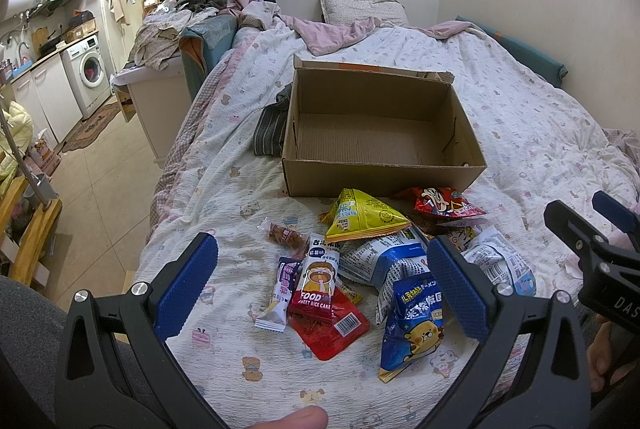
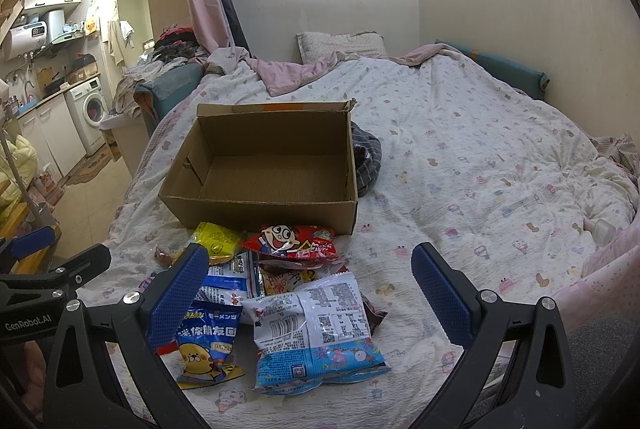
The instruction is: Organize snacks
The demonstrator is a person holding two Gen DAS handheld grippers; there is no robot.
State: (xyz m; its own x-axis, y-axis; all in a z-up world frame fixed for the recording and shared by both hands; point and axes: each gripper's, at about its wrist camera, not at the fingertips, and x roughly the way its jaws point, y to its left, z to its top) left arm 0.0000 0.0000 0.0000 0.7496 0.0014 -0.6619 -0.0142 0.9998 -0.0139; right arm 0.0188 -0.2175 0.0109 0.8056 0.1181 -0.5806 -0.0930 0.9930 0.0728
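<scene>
An empty open cardboard box (image 1: 384, 171) (image 2: 264, 209) stands on the bed. Several snack packets lie in a pile in front of it: a yellow triangular bag (image 1: 360, 217) (image 2: 218, 239), a red candy bag (image 1: 444, 203) (image 2: 296, 243), a blue noodle bag (image 1: 412, 325) (image 2: 208, 345), a white-blue bag (image 2: 320, 329), a rice cake bar (image 1: 318, 281) and a flat red packet (image 1: 336, 329). My left gripper (image 1: 322, 289) is open above the rice cake bar. My right gripper (image 2: 310, 293) is open above the white-blue bag. Both hold nothing.
The bed has a patterned quilt (image 2: 480, 157) and a pillow (image 1: 362, 9) by the far wall. Dark folded cloth (image 1: 270, 131) lies beside the box. The bed's left edge drops to the floor, with a washing machine (image 1: 90, 69) beyond.
</scene>
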